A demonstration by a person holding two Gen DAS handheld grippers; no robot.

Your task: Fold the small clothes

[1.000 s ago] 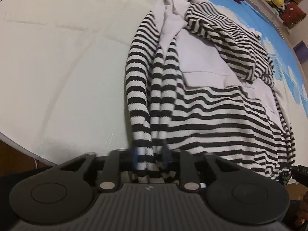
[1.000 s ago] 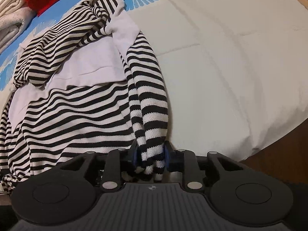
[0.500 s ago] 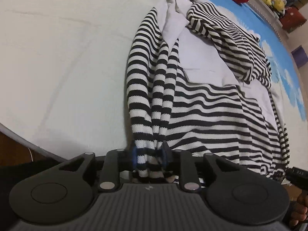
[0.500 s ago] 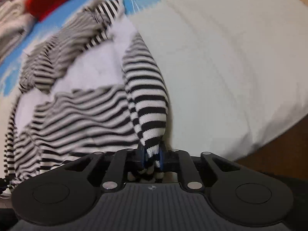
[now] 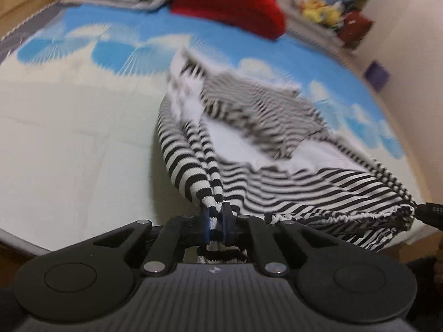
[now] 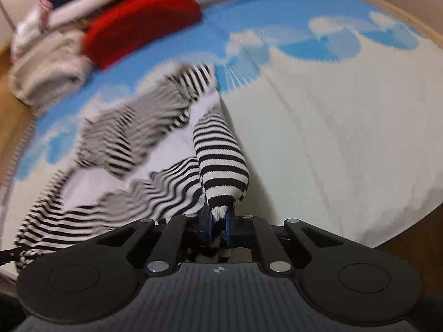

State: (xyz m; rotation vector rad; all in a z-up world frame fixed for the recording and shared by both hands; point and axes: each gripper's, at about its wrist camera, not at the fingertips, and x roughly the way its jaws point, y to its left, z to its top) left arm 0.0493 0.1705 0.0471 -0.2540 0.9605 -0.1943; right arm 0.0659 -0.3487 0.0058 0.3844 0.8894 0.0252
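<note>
Both grippers clamped on the striped top [image 5: 277, 166] right now, one bottom corner each. Left gripper [image 5: 215, 221] jaws closing hard on a bunched rope of black-and-white knit, cloth squeezed between the blue pads with a bit poking out behind toward the camera. Same story on the right gripper [image 6: 218, 222]: jaws closing, pinching a fat striped roll of fabric [image 6: 221, 171] that balloons out just past the fingertips. Rest of the top trailing away from both sets of fingers toward the far side of the bed [image 5: 69, 138], near hem lifted off the cream-and-blue sheet, far end (sleeves, white inner panel, a rumpled striped flap) apparently on the mattress, though too blurry to swear to. Long axis of the garment running near-to-far, basically straight out along the line both grippers point. Hem stretched sideways between the two grips, visible in the left view as a taut striped edge running off right toward a dark bit of the other gripper [image 5: 432, 213] at the frame edge. Neither hand obviously closer to the far end, pretty even split. Looks like a bottom-to-top fold coming: held hem needing to travel away over the body and land near the collar end. Main worry: those bunched grips dropping a twisted edge instead of a flat one. Folded stack, including a red piece [image 5: 229, 5], sitting well apart at the far end.
</note>
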